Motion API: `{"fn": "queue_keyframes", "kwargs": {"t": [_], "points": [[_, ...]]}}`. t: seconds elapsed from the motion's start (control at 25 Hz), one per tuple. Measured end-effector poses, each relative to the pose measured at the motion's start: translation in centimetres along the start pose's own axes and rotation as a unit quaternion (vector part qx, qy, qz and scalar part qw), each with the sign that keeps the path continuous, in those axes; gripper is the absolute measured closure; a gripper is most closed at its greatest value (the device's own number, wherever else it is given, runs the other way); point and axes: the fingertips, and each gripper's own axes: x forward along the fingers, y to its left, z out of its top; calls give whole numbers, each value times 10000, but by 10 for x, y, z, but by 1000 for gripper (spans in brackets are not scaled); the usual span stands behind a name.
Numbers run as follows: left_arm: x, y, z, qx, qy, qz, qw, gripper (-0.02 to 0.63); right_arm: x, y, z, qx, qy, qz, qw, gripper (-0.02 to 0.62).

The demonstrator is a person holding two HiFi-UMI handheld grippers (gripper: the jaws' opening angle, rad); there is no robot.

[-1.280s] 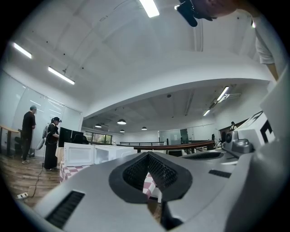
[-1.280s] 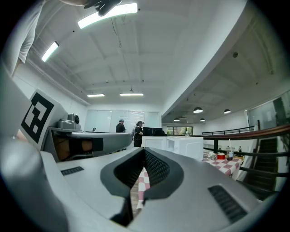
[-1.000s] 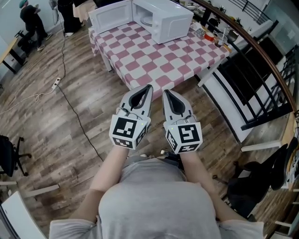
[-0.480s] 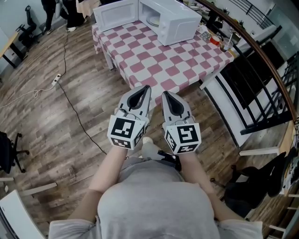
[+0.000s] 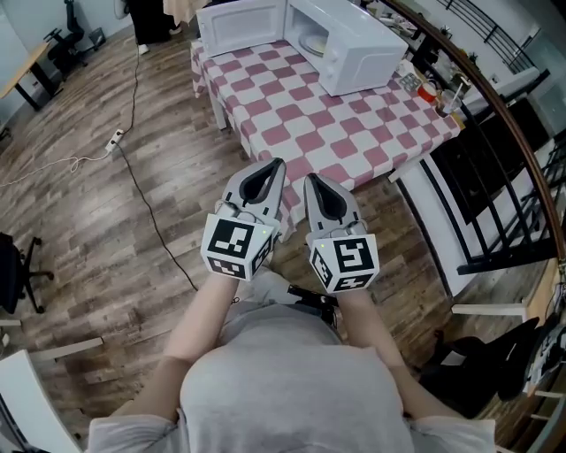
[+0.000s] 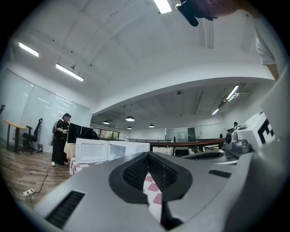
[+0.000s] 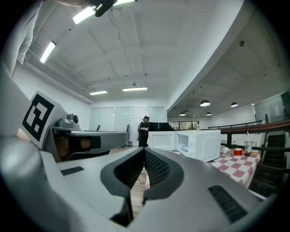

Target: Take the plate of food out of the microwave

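Observation:
A white microwave (image 5: pixel 349 42) stands at the far end of a table (image 5: pixel 292 106) with a pink and white checked cloth. Its door (image 5: pixel 237 25) hangs wide open to the left. A pale plate (image 5: pixel 313 42) shows inside the cavity. Both grippers are held side by side close to the person's chest, short of the table's near edge. My left gripper (image 5: pixel 280 165) is shut with nothing in it, and my right gripper (image 5: pixel 309 177) is shut and empty too. In the left gripper view the left gripper (image 6: pixel 148 154) points at the microwave (image 6: pixel 129 148); the right gripper (image 7: pixel 144 150) has the microwave (image 7: pixel 201 144) off to its right.
A red cup (image 5: pixel 430 89) and bottles (image 5: pixel 456 95) stand on the table's right end. Black railing and dark frames (image 5: pixel 495 168) run along the right. A cable (image 5: pixel 141 199) and power strip (image 5: pixel 115 139) lie on the wood floor at left. A person (image 6: pixel 60 138) stands far behind the table.
The table and microwave have drawn nearer and shifted right in the head view as the person steps forward. Both grippers stay shut, side by side.

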Motion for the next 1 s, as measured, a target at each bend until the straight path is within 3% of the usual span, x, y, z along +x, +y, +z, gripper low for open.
{"fn": "queue_keyframes", "kwargs": {"t": [0.68,1.0], "points": [[90,98,0,-89,19,-41,9999,603,124,-33,1,-3,76,-23,10000,569],[141,134,3,-74,89,-246,9996,603,175,-62,2,154,60,-306,9994,569]]}}
